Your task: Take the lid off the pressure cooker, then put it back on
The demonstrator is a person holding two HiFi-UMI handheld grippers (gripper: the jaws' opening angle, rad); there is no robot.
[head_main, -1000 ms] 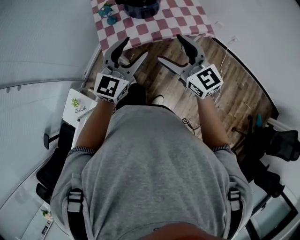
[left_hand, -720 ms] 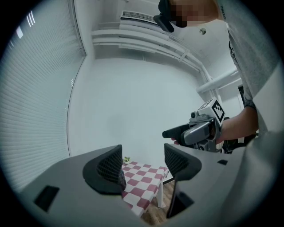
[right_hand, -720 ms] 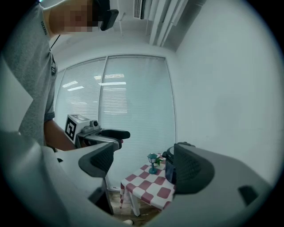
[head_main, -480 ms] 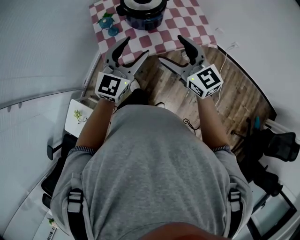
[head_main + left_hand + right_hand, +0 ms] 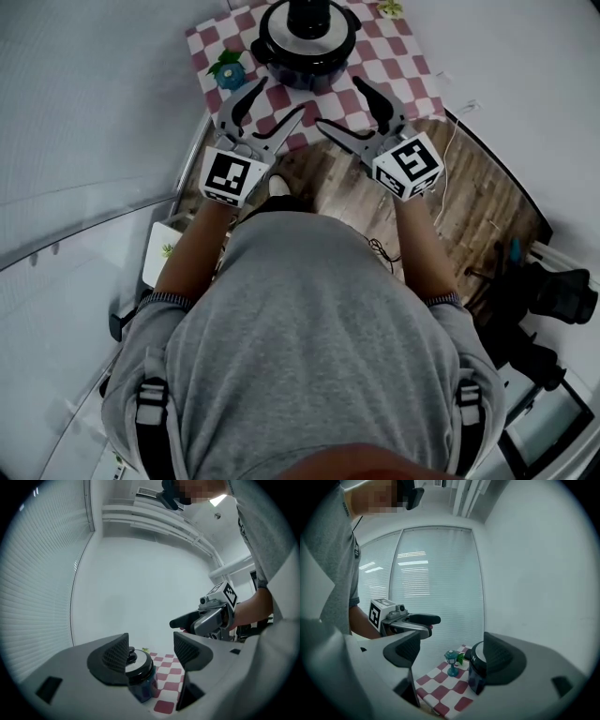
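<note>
The dark blue pressure cooker point(image 5: 307, 45) stands on a red-and-white checked table point(image 5: 375, 66) at the top of the head view. Its silver-rimmed lid point(image 5: 309, 21) with a black knob is on it. My left gripper point(image 5: 275, 101) and right gripper point(image 5: 342, 103) hang side by side over the table's near edge, both open and empty, short of the cooker. In the left gripper view the cooker point(image 5: 143, 681) shows behind the left jaw of my gripper point(image 5: 149, 651). In the right gripper view the cooker point(image 5: 476, 679) is partly hidden by the right jaw of my gripper point(image 5: 452, 651).
A small teal lamp figurine point(image 5: 231, 67) point(image 5: 452, 662) with a green sprig stands left of the cooker. Below lies wooden floor point(image 5: 469, 187) with cables. A white side table point(image 5: 164, 251) is at left, black chairs point(image 5: 553, 292) at right. White walls surround the table.
The table and cooker have come further into view as the person stepped forward. Both grippers now reach over the table's near edge, still open.
</note>
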